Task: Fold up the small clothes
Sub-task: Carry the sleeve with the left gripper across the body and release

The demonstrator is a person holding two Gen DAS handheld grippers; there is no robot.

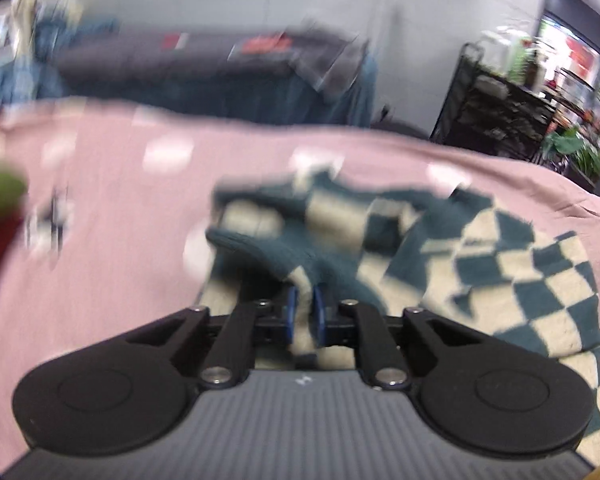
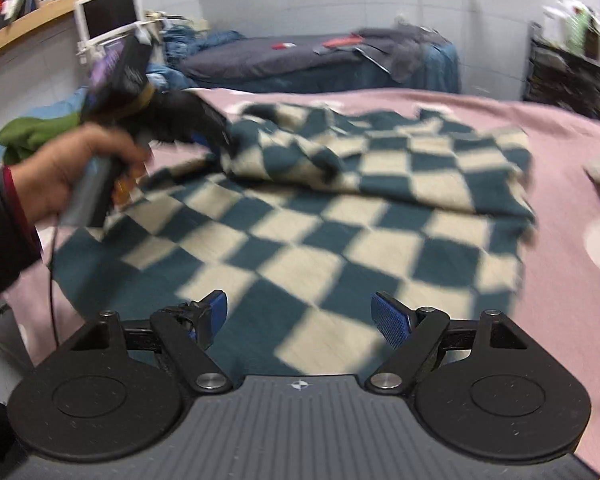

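Left gripper (image 1: 304, 304) clamped on checkered garment (image 2: 300, 216); right gripper (image 2: 300, 320) spread wide, empty; no legible writing

— What sort of place is this?
— A bedroom-like room, with some shop or storeroom clutter. The near bed wears a pink spotted cover (image 2: 500, 128); a far bed (image 2: 260, 60) has dark bedding and strewn clothes.
— Anything else?
— Wooden shelves (image 2: 40, 4) on the far left (crammed), a white monitor (image 2: 110, 10), and a black rack (image 1: 496, 108) beside plants on the right.

The black two-finger right gripper (image 2: 300, 316) has blue ribbed pads (image 2: 390, 318), silver screws (image 2: 211, 381) and a grey ridged body; the person's sleeve (image 2: 2, 232) is dark with a red cuff.
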